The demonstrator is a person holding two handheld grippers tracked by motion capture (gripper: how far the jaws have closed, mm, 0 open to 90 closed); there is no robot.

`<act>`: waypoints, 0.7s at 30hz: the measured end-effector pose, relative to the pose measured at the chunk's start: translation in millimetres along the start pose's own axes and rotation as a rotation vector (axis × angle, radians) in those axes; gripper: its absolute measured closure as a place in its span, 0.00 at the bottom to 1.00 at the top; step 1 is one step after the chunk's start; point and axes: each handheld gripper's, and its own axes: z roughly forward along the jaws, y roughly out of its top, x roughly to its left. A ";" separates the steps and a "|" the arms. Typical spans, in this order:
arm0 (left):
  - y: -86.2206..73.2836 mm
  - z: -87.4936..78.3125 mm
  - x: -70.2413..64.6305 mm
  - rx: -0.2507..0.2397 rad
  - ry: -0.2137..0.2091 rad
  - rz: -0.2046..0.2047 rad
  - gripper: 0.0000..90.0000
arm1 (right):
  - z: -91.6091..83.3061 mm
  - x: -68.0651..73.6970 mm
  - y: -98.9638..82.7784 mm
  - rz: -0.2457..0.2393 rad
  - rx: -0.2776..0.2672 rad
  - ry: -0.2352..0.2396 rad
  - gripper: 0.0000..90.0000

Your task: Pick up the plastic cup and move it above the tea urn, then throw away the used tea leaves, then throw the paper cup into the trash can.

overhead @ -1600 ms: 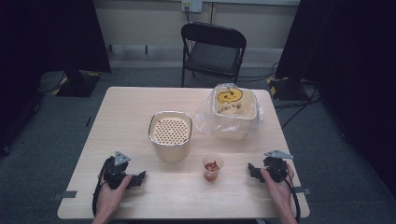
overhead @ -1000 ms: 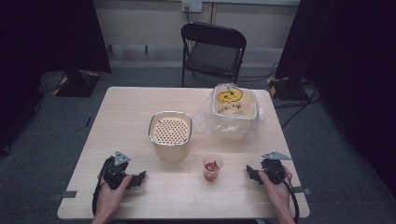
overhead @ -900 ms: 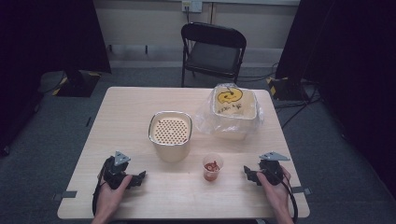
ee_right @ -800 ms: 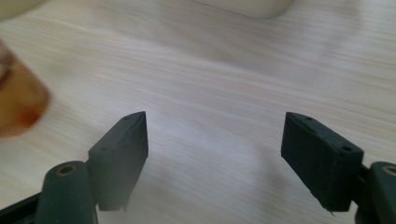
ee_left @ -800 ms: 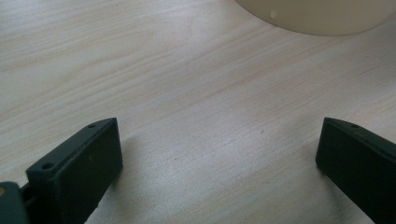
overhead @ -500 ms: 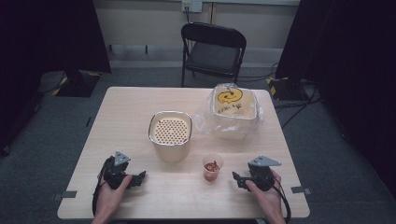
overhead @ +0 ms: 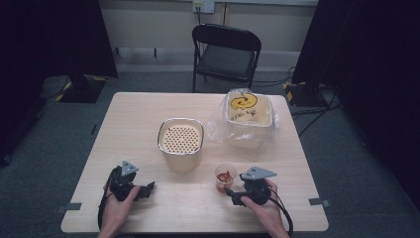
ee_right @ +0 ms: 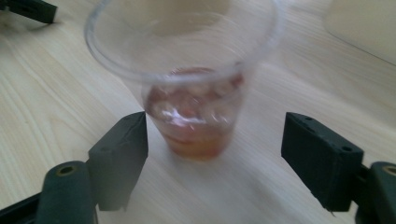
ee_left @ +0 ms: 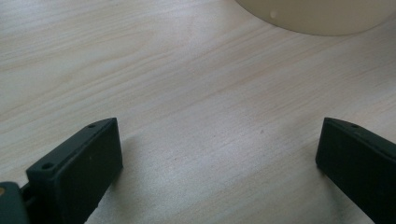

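Since earlier, my right gripper has slid left to the cup at lower centre, jaws spread around it; left gripper gapes, lower left.

Both hand-held grippers wide apart

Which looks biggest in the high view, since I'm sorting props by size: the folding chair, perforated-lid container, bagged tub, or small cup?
1. folding chair
2. bagged tub
3. perforated-lid container
4. small cup

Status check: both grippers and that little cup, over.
Right gripper open, fingers flanking the clear cup. Left gripper open over bare table. Nothing in the way.
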 end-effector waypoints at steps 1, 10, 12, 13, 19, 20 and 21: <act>0.0 0.0 0.0 0.000 0.000 0.000 0.00 | 0.0 0.0 0.0 0.000 0.000 0.000 0.24; 0.0 -0.1 0.1 0.002 0.000 0.002 0.00 | 28.4 4.4 14.3 -0.019 -0.005 0.042 0.29; 0.0 -0.2 0.2 0.002 -0.002 0.002 0.00 | 30.8 4.2 14.7 -0.016 -0.007 0.050 0.29; 0.0 -0.2 0.2 0.002 -0.002 0.002 0.00 | 30.8 4.2 14.7 -0.016 -0.007 0.050 0.29; 0.0 -0.2 0.3 0.003 0.000 0.005 0.00 | 36.0 5.8 15.3 -0.034 -0.029 0.051 0.37; 0.0 0.0 0.1 0.000 -0.001 0.000 0.00 | 36.0 5.3 15.1 -0.036 -0.035 0.051 0.41; 0.0 0.0 0.1 0.000 -0.001 0.000 0.00 | 36.0 5.3 15.1 -0.036 -0.035 0.051 0.41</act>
